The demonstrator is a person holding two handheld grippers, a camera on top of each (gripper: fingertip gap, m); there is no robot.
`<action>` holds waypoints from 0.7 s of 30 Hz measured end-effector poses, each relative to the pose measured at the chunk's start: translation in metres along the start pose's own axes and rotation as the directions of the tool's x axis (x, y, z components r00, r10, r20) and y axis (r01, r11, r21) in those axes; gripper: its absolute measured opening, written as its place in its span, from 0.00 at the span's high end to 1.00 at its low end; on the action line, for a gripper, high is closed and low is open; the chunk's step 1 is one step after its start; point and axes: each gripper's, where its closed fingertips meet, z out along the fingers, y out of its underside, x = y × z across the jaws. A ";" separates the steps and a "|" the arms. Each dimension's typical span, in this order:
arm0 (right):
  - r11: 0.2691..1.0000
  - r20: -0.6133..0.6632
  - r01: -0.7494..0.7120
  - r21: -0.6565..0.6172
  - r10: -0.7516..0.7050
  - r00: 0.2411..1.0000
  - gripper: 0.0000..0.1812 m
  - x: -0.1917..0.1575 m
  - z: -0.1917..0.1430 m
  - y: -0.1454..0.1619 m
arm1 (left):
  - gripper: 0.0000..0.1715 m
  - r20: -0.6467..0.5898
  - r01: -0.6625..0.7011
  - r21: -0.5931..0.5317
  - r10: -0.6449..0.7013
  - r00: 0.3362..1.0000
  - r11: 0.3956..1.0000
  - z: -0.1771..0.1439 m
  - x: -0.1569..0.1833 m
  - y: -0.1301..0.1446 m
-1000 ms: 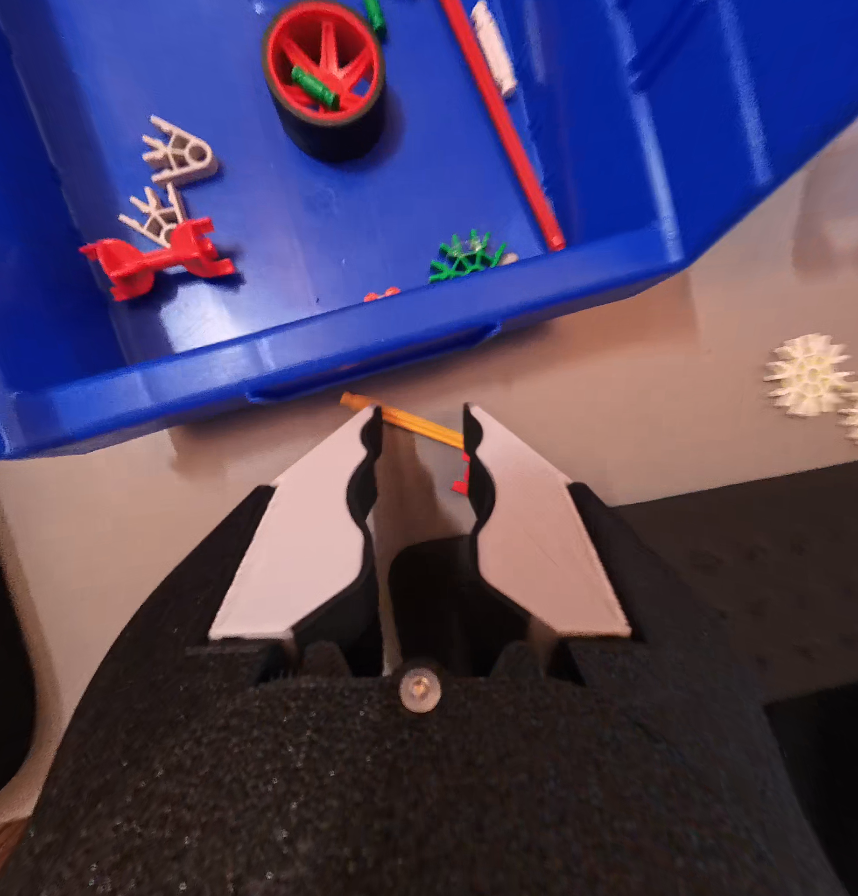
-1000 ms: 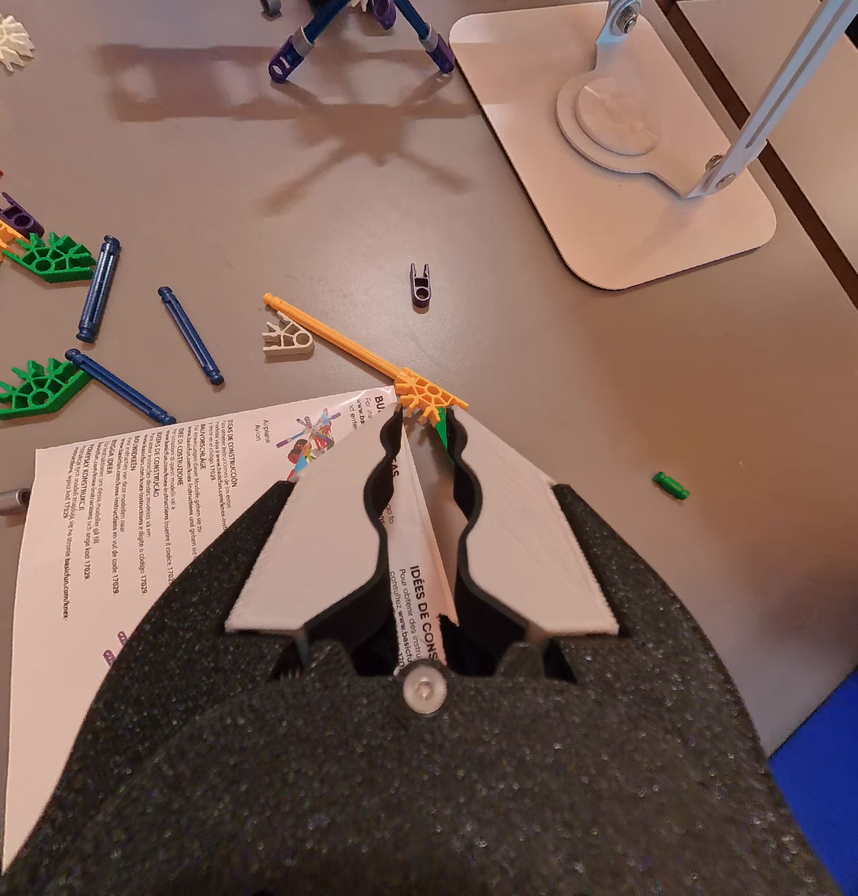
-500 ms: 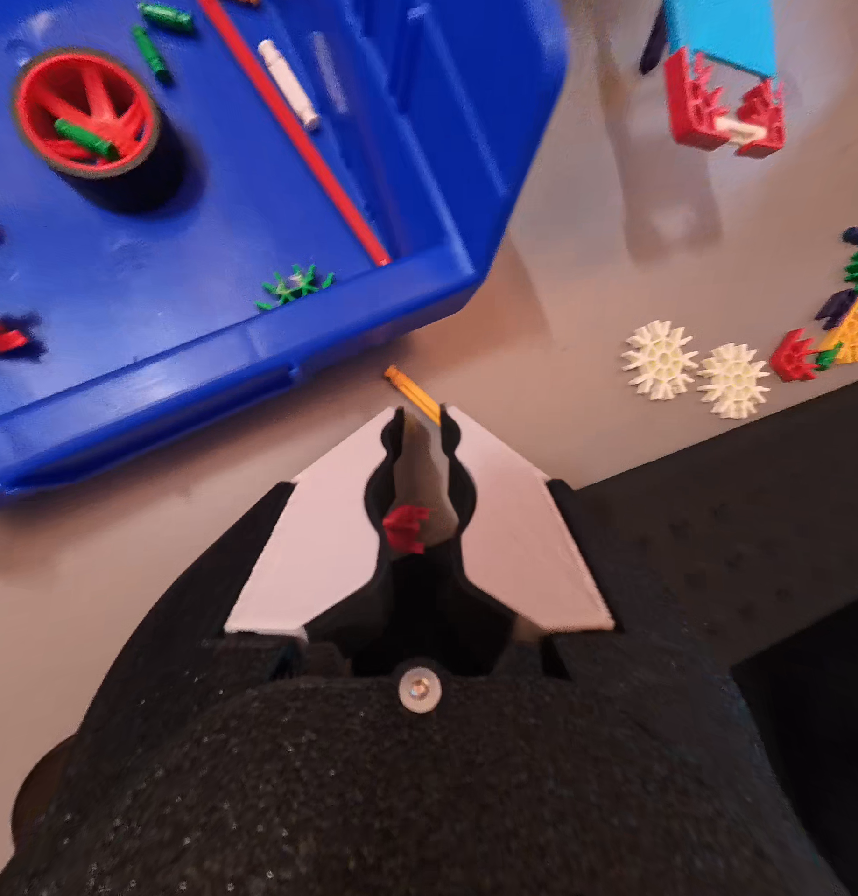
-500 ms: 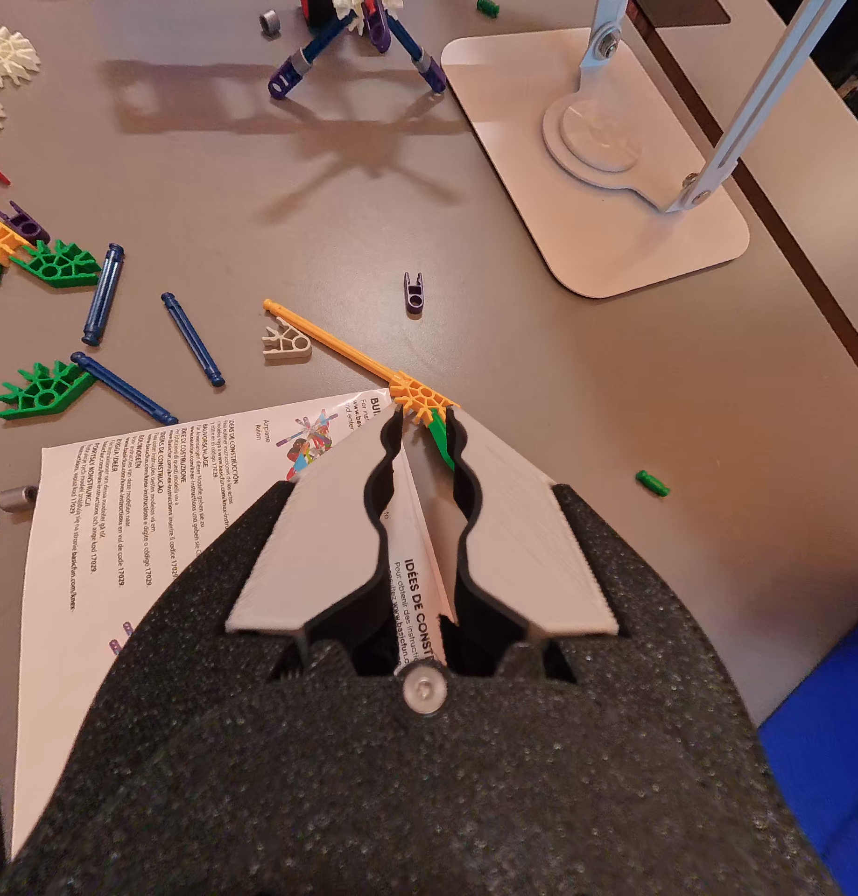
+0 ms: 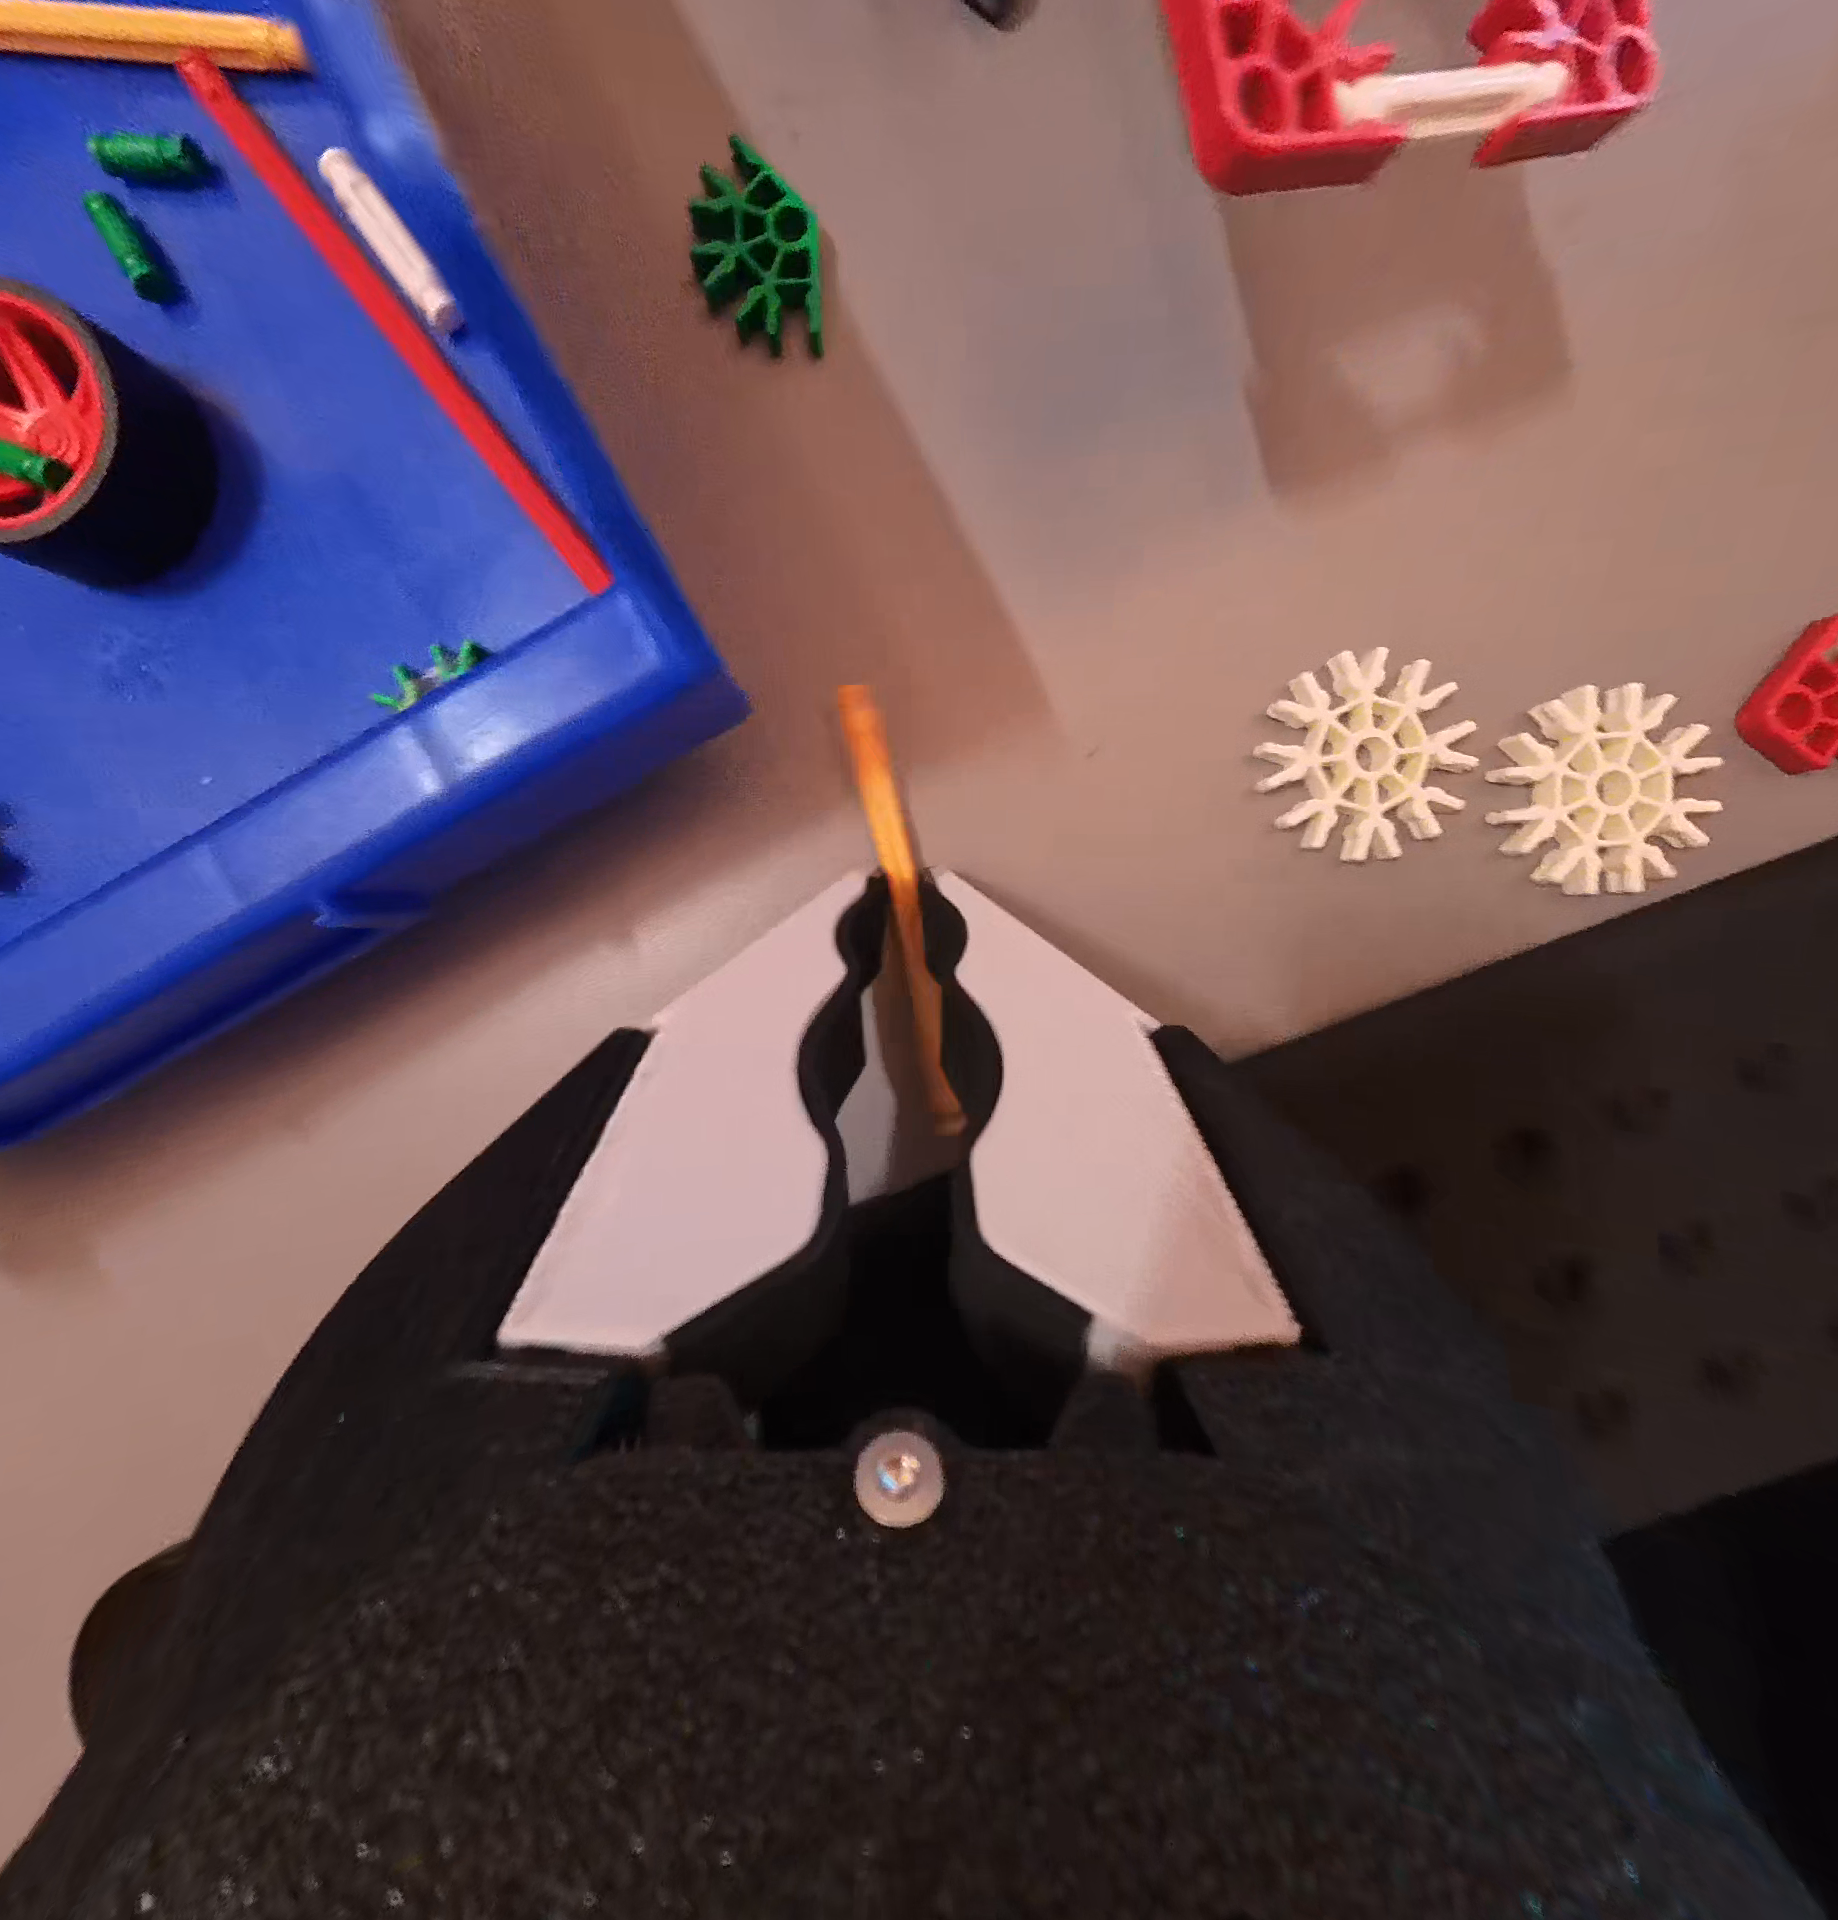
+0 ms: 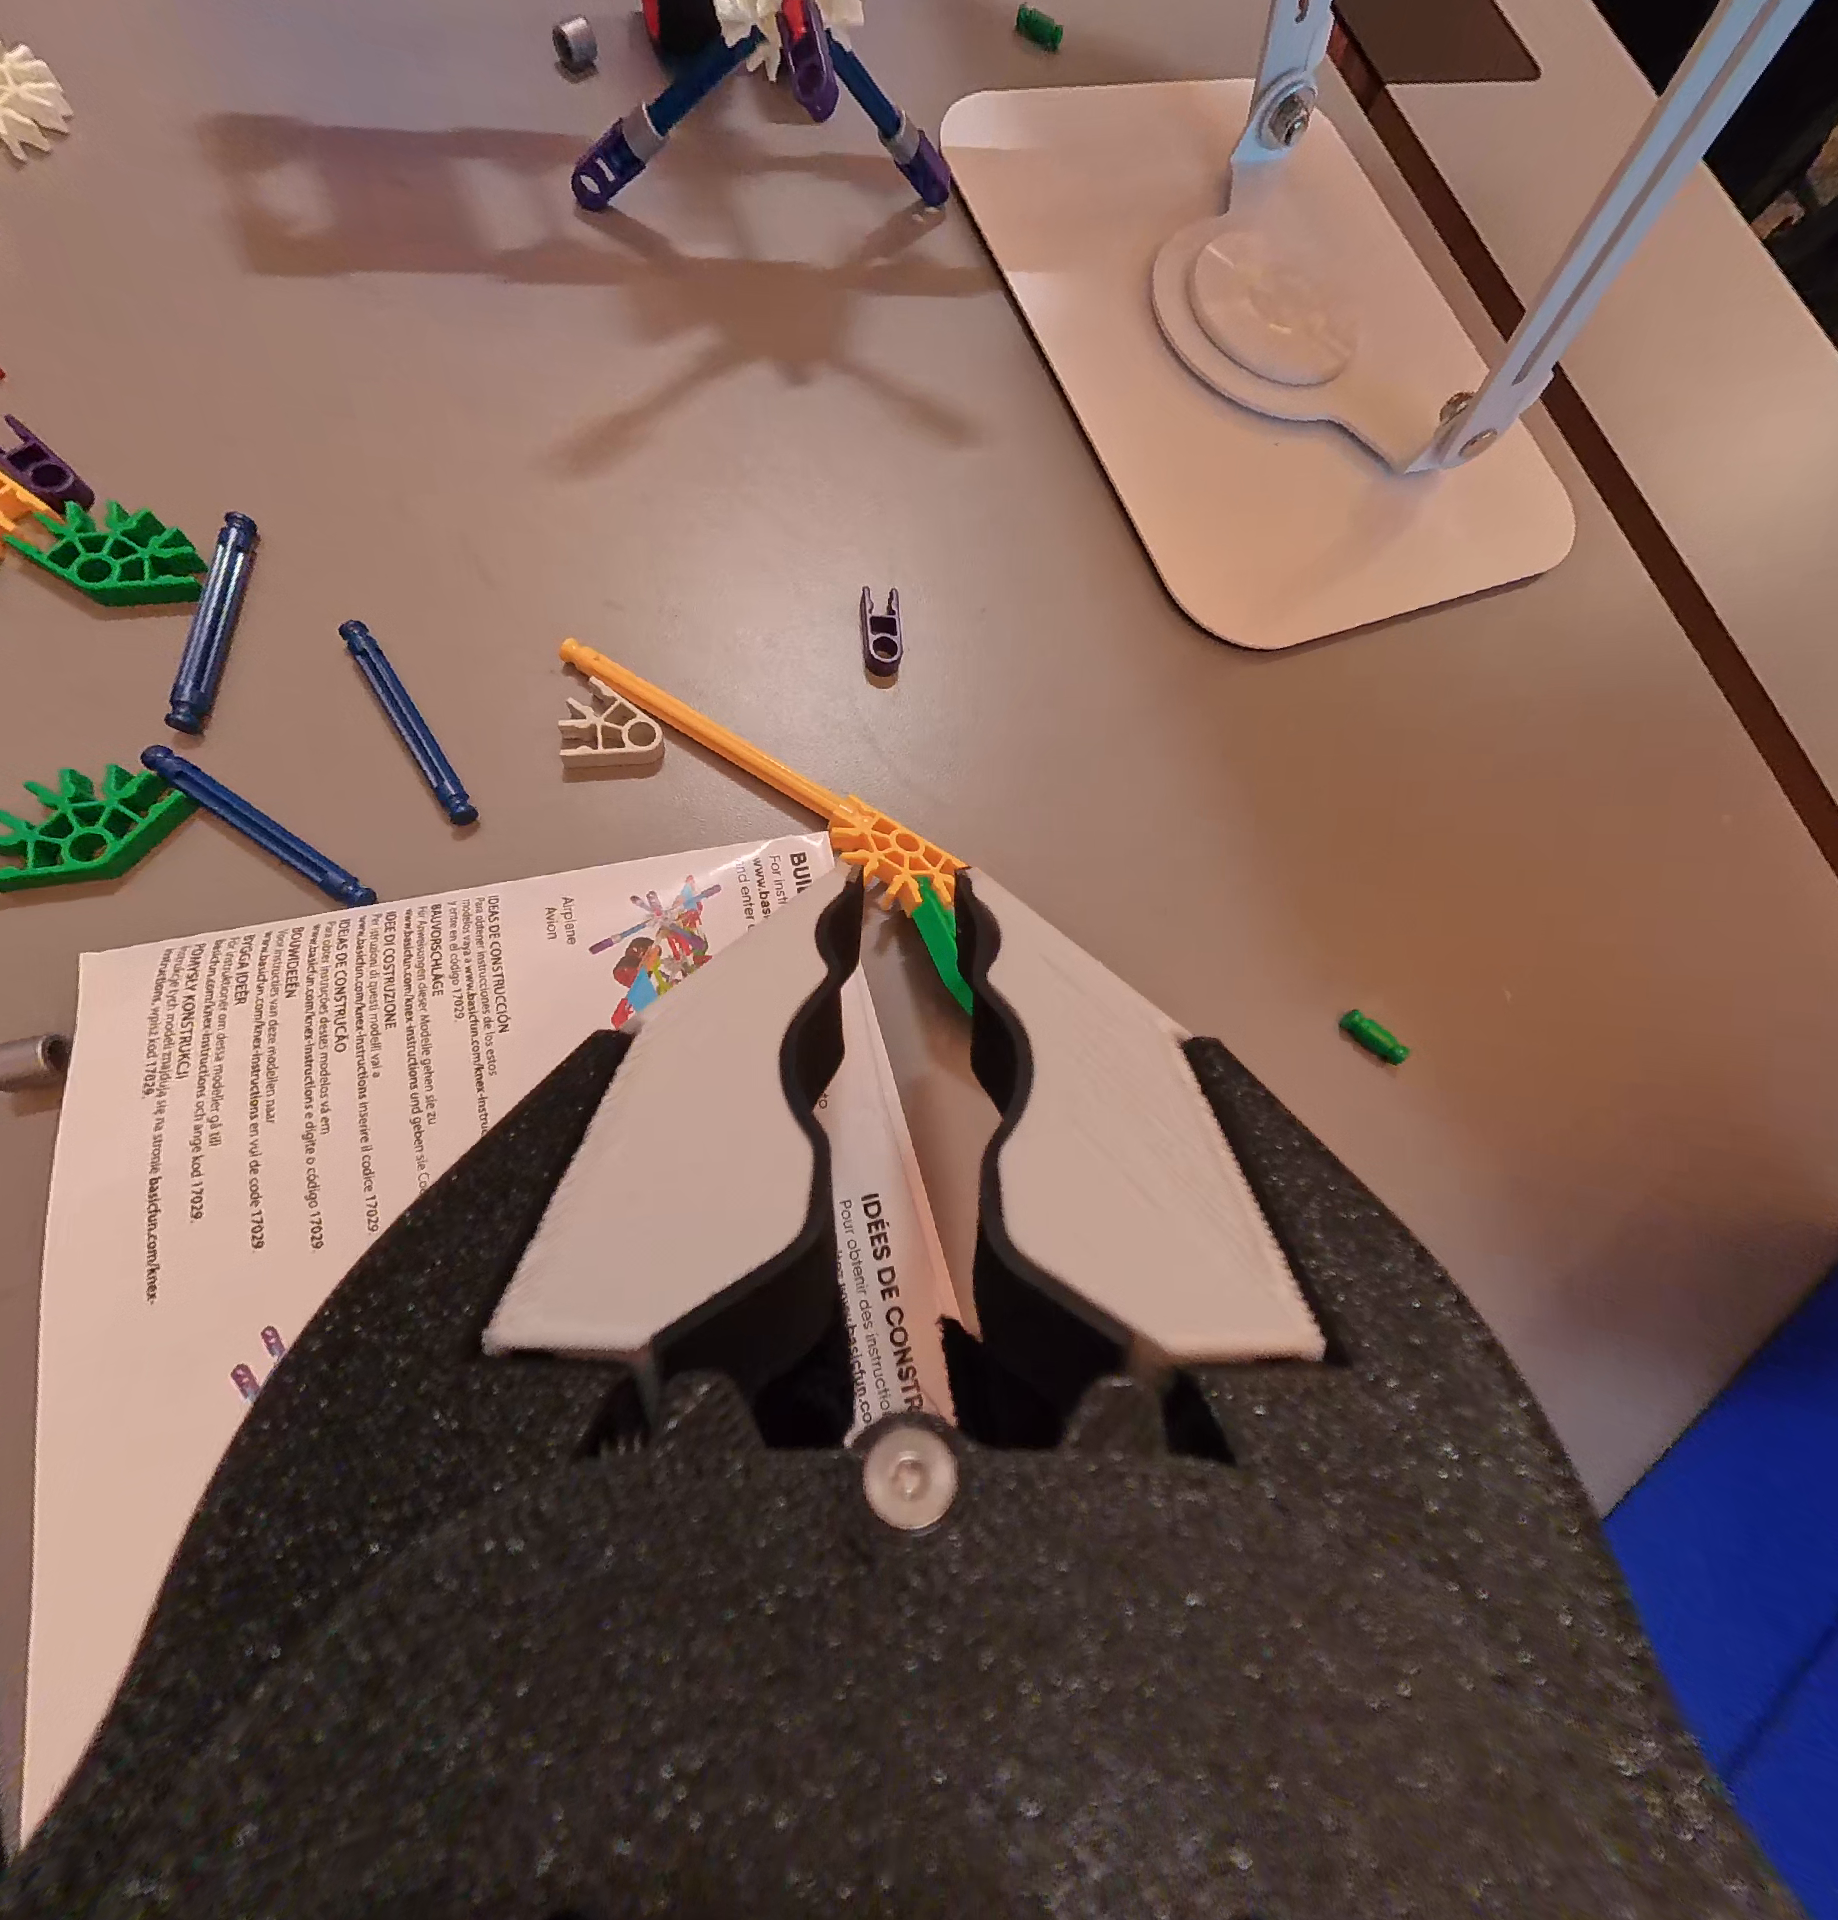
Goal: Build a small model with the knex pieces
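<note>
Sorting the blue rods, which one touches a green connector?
The lowest blue rod: its upper end meets the lower green connector. The other two lie apart.

Print on one sheet only

You have a single thing bearing writing: a white printed sheet lying flat on the table, toward its near edge. Black print runs across it in many short lines, some bolder than others, with a small multicoloured picture near its far corner and two tiny purple marks lower down. The right gripper covers part of the sheet, and more print shows between its jaws.
</note>
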 end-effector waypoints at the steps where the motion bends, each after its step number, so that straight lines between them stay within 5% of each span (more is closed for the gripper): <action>1: 1.000 -0.002 -0.001 0.001 0.001 1.000 0.90 0.001 -0.001 0.000 | 0.97 0.000 -0.010 0.010 0.010 1.000 1.000 0.000 0.003 -0.001; 8: 0.996 -0.062 -0.074 0.058 0.077 0.995 0.91 0.022 -0.011 -0.004 | 0.97 -0.093 -0.141 0.120 0.153 0.984 0.983 -0.017 0.053 -0.017; 14: 0.994 -0.061 -0.100 0.047 0.103 0.993 0.91 0.027 -0.015 0.001 | 0.97 -0.214 -0.337 0.306 0.409 0.887 0.891 -0.033 0.154 -0.086; 21: 0.998 -0.048 -0.065 -0.006 0.065 0.997 0.91 0.021 -0.007 0.011 | 0.97 -0.150 -0.533 0.387 0.622 0.769 0.753 0.011 0.222 -0.185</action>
